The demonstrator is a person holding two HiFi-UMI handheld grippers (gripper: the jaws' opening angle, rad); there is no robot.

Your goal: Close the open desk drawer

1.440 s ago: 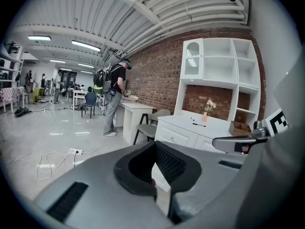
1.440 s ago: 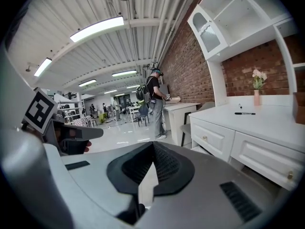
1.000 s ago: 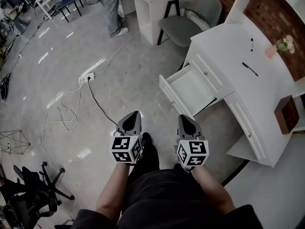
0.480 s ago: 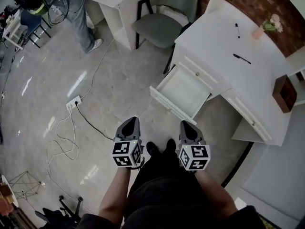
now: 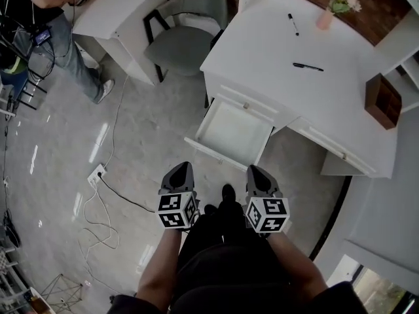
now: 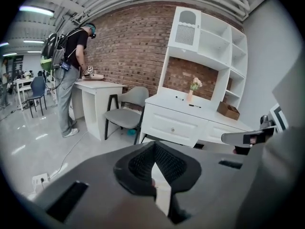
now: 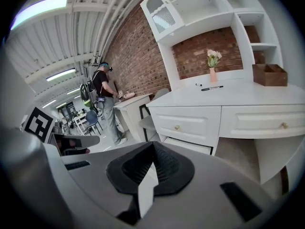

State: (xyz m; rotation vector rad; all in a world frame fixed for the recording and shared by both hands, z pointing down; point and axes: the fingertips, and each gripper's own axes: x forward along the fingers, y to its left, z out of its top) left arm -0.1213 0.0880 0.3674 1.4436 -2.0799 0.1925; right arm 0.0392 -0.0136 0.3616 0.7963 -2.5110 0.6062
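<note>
The white desk stands ahead of me, its lower drawer pulled out and empty, with the drawer front nearest me. My left gripper and right gripper hover side by side above the floor, a short way short of that front, touching nothing. Both are shut with nothing in them. In the left gripper view the left gripper points at the desk. In the right gripper view the right gripper partly hides the open drawer.
A grey chair stands left of the desk, beside a second white table where a person stands. A power strip and cables lie on the floor at left. Two pens, a flower vase and a brown box sit on the desk.
I have stepped closer and turned toward the desk, so the open drawer now lies straight ahead of both grippers. Both grippers stay shut and level.
</note>
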